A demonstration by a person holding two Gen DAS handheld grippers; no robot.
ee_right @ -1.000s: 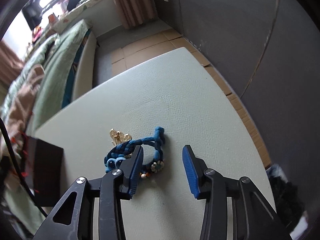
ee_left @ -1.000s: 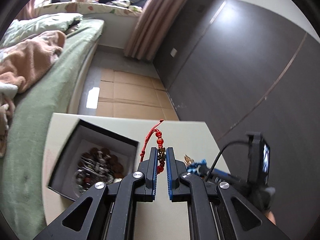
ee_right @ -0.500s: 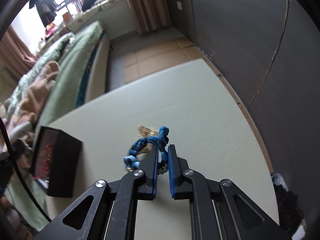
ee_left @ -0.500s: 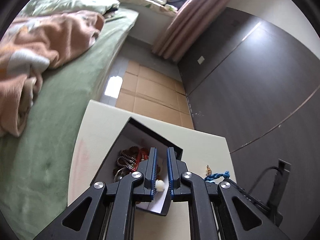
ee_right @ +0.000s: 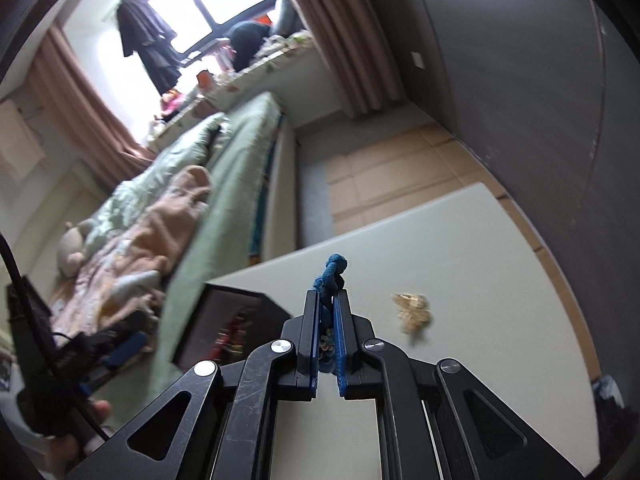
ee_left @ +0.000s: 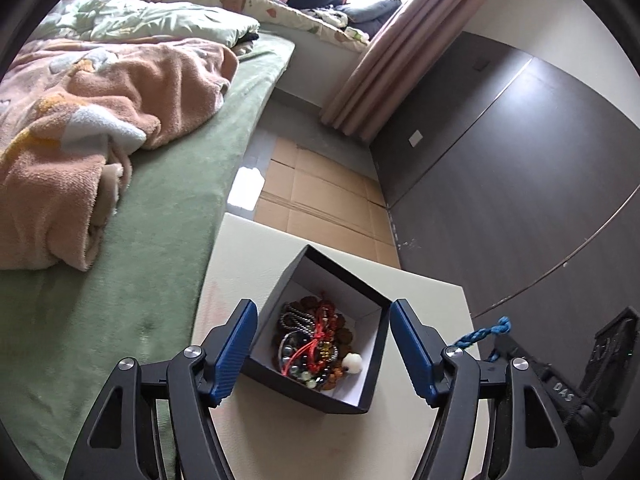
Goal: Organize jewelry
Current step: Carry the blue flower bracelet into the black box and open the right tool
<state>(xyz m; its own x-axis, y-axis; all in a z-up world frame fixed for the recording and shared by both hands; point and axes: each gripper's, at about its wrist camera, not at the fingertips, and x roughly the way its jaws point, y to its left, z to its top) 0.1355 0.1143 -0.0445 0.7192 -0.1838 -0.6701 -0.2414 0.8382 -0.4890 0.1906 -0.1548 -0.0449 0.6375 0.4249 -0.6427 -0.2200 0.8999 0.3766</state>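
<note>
A black box with white inner walls stands on the pale table. It holds several pieces of jewelry, with a red corded bead bracelet lying on top. My left gripper hovers over the box, its jaws opening, nothing between them. My right gripper is shut on a blue braided bracelet, lifted off the table; the braid also shows at the right of the left wrist view. A small gold ornament lies on the table to the right. The box sits left of the right gripper.
A bed with a green cover and a peach blanket runs along the table's left side. A dark wall lies to the right, cardboard sheets on the floor beyond. A hand holds the left gripper at the lower left.
My left gripper carried the red bracelet over the box, opened, and the bracelet now lies inside. My right gripper closed on the blue bracelet and lifted it off the table.
</note>
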